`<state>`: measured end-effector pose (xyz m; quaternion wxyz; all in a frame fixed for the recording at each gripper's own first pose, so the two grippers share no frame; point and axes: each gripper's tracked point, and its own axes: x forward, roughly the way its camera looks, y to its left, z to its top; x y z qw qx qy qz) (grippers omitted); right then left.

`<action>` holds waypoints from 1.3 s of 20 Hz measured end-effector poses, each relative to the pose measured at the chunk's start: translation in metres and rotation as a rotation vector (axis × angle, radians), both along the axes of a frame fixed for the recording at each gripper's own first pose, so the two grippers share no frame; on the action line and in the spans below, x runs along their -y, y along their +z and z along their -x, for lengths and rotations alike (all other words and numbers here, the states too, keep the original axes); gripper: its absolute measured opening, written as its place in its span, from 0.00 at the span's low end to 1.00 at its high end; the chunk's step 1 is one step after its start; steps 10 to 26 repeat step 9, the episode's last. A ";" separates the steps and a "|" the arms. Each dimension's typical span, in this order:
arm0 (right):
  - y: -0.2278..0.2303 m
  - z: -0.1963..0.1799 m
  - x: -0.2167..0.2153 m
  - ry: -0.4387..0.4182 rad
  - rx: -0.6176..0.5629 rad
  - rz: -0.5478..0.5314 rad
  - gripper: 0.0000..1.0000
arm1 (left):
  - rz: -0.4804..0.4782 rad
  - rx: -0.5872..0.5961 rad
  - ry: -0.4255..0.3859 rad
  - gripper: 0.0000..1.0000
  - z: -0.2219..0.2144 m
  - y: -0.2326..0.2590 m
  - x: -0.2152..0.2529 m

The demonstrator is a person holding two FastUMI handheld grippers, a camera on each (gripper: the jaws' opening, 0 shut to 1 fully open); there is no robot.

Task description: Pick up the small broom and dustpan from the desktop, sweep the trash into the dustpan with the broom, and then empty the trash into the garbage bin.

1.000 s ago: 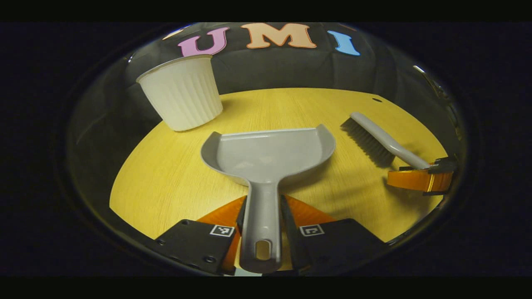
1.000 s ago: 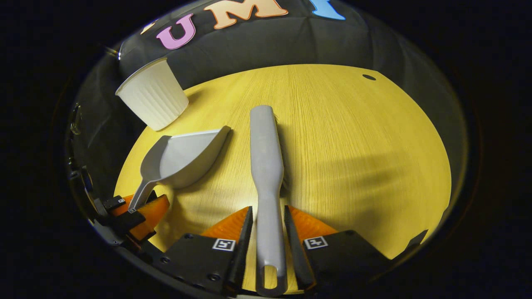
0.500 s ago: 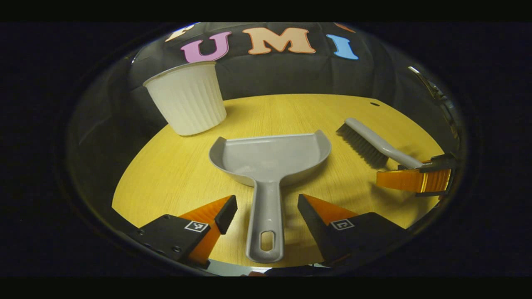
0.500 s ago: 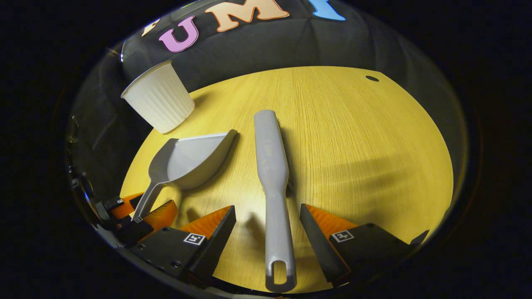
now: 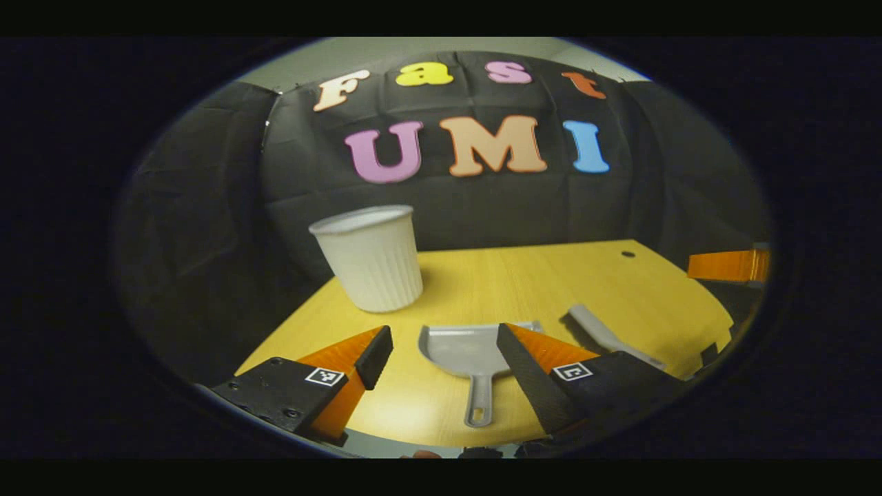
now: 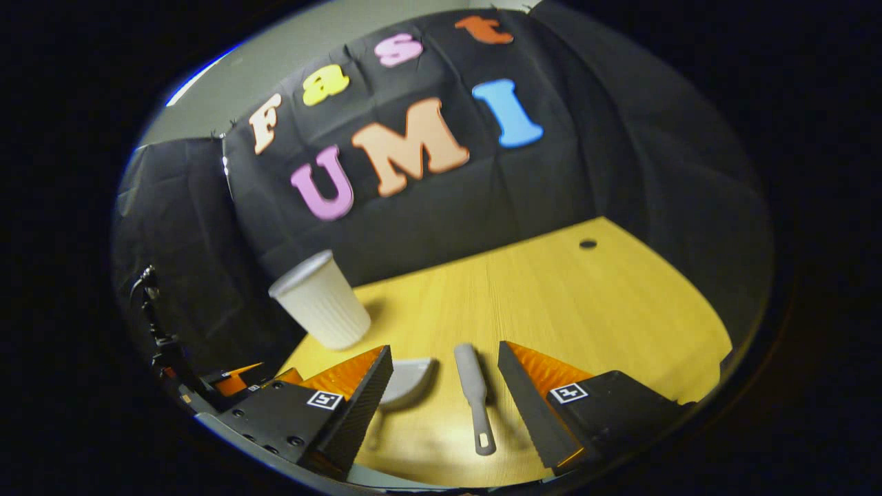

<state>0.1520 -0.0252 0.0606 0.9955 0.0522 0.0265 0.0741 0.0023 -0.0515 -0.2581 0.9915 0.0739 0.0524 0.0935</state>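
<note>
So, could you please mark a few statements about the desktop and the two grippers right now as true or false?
1. The left gripper is shut on the grey plastic dustpan. False: its fingers stand open, and the dustpan lies flat on the yellow wooden desktop.
2. The white ribbed garbage bin stands upright near the desktop's far edge. True.
3. The grey small broom lies inside the dustpan. False: it lies on the desktop beside the dustpan.
4. The right gripper is open, holding nothing. True.
5. The bin lies tipped over. False: it is upright.
</note>
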 end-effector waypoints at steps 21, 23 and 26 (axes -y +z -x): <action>0.088 0.097 -0.044 0.011 0.285 0.026 0.92 | 0.055 0.258 -0.067 0.92 0.050 0.104 0.026; 0.088 0.097 -0.044 0.011 0.285 0.026 0.92 | 0.055 0.258 -0.067 0.92 0.050 0.104 0.026; 0.088 0.097 -0.044 0.011 0.285 0.026 0.92 | 0.055 0.258 -0.067 0.92 0.050 0.104 0.026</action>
